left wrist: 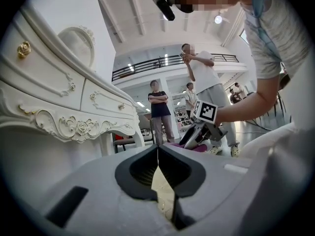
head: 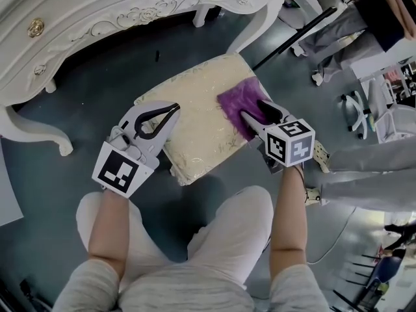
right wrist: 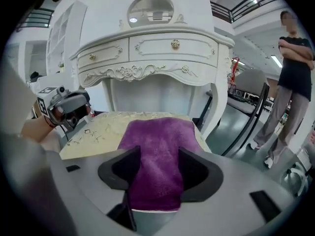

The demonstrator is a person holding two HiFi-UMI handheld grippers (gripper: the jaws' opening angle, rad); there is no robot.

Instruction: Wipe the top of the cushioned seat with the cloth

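Observation:
The cushioned seat (head: 195, 116) is cream with a gold pattern and stands in front of me. A purple cloth (head: 237, 103) lies on its right part. My right gripper (head: 252, 108) is open, its jaws set wide to either side of the cloth's near end (right wrist: 157, 146), which rests flat on the seat (right wrist: 98, 129). My left gripper (head: 174, 106) is shut with nothing in it, its tips (left wrist: 157, 149) over the seat's left edge. From the left gripper view, the right gripper (left wrist: 197, 132) sits beyond, on the purple cloth (left wrist: 199, 148).
A white carved dressing table (head: 97, 18) stands just behind the seat, with its leg (head: 260, 18) at the seat's far right corner. Several people (left wrist: 160, 109) stand farther off. A dark chair frame (right wrist: 246, 117) and a standing person (right wrist: 288, 82) are to the right.

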